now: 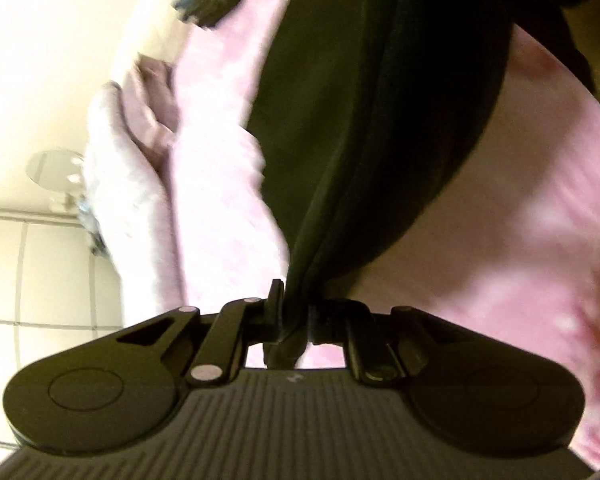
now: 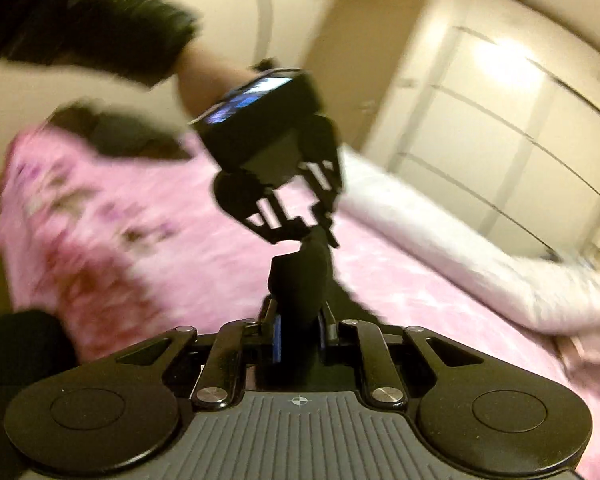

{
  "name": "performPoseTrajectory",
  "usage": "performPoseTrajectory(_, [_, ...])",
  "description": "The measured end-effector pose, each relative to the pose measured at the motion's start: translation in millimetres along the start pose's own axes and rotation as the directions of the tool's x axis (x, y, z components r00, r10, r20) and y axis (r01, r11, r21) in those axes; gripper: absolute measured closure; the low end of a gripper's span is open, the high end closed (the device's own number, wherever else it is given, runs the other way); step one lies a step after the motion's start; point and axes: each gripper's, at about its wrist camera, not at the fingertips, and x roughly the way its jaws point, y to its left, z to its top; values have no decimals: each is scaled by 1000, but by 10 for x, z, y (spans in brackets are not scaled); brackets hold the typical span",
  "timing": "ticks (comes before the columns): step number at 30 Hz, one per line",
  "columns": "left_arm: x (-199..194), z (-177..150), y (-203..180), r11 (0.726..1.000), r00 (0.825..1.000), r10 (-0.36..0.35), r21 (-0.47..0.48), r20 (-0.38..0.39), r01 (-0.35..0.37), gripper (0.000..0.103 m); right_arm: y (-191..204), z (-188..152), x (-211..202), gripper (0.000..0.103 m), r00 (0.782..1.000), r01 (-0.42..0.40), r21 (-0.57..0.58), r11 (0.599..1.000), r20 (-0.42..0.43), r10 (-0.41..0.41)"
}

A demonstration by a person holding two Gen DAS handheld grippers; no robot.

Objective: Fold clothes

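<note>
A black garment (image 1: 360, 120) hangs taut above the pink bedspread (image 1: 500, 240). My left gripper (image 1: 294, 312) is shut on a bunched edge of it, and the cloth runs up and away from the jaws. In the right wrist view my right gripper (image 2: 298, 320) is shut on another bunched part of the black garment (image 2: 300, 280). Just beyond it, the left gripper (image 2: 320, 236) holds the same cloth, carried by a hand in a dark sleeve (image 2: 100, 32). Both views are blurred.
The pink bedspread (image 2: 180, 240) covers a bed, with a white blanket (image 2: 460, 240) along its far side. Another dark piece of clothing (image 2: 120, 136) lies at the bed's far end. Wardrobe doors (image 2: 520, 140) and a brown door (image 2: 360, 60) stand behind. Tiled floor (image 1: 40, 272) shows beside the bed.
</note>
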Motion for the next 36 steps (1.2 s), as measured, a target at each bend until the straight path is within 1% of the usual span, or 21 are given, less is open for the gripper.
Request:
performPoseTrajectory(3, [241,442,406,999,999,11,48,33,-12,94,-506,-106,-225,88,994,97,150,984,34,-103])
performPoseTrajectory(6, [640,966,711,994,998,-12,113,67,4,94,-992,-357,-350,89,982,176,292,940,18,-189])
performPoseTrajectory(8, [924,1289,832,988,995,-36,155,88,22,94,-1287,-566,-422,89,973,218,382,898,-9,-232])
performPoseTrajectory(10, [1239,1595,902,982,992,-70,182,109,49,94,-1531,-791,-478,89,965,250,458,853,-46,-258])
performPoseTrajectory(12, [1569,1845,901,978,986,-117,186,114,95,93,-1773,-1022,-526,89,957,278,533,799,-83,-278])
performPoseTrajectory(13, [1748,1951,879,975,984,-140,187,114,118,93,-1892,-1163,-524,89,956,283,581,763,-101,-277])
performPoseTrajectory(15, [2083,2107,770,968,977,-193,184,95,173,92,-2126,-1450,-527,89,956,284,673,683,-140,-259])
performPoseTrajectory(17, [2369,2222,652,959,969,-235,179,78,218,92,-2357,-1762,-526,89,961,266,775,574,-167,-219])
performPoseTrajectory(19, [2555,2271,563,958,965,-252,162,76,237,93,-2521,-2011,-516,89,969,238,847,476,-169,-182])
performPoseTrajectory(21, [2637,2292,565,959,962,-260,141,82,247,93,-2605,-2094,-551,89,971,224,872,434,-160,-179])
performPoseTrajectory(25, [2726,2329,637,956,955,-281,116,92,270,92,-2584,-2084,-584,89,968,229,876,424,-157,-197])
performPoseTrajectory(26, [2763,2338,650,956,955,-281,112,98,270,90,-2562,-2122,-569,89,967,228,885,405,-158,-200])
performPoseTrajectory(28, [2743,2315,716,960,953,-280,33,116,278,85,-2567,-2213,-545,88,965,225,912,343,-159,-211])
performPoseTrajectory(29, [2724,2300,753,959,952,-280,-12,125,283,83,-2582,-2269,-529,86,963,223,924,311,-160,-216])
performPoseTrajectory(30, [2699,2255,814,960,956,-260,-72,135,272,76,-2597,-2309,-520,82,962,223,932,285,-162,-222])
performPoseTrajectory(31, [2671,2196,885,958,962,-232,-139,145,252,73,-2609,-2310,-526,80,959,227,934,275,-166,-229])
performPoseTrajectory(32, [2645,2114,983,950,968,-203,-211,147,231,73,-2617,-2304,-541,75,956,234,934,268,-172,-237])
performPoseTrajectory(33, [2619,2021,1092,935,974,-172,-286,145,208,73,-2618,-2282,-570,72,952,246,930,273,-180,-247])
performPoseTrajectory(34, [2593,1929,1201,915,980,-141,-359,140,183,72,-2622,-2262,-585,71,949,259,924,281,-188,-254])
performPoseTrajectory(36, [2525,1733,1400,860,989,-88,-492,118,135,69,-2631,-2219,-630,66,933,303,910,285,-222,-283])
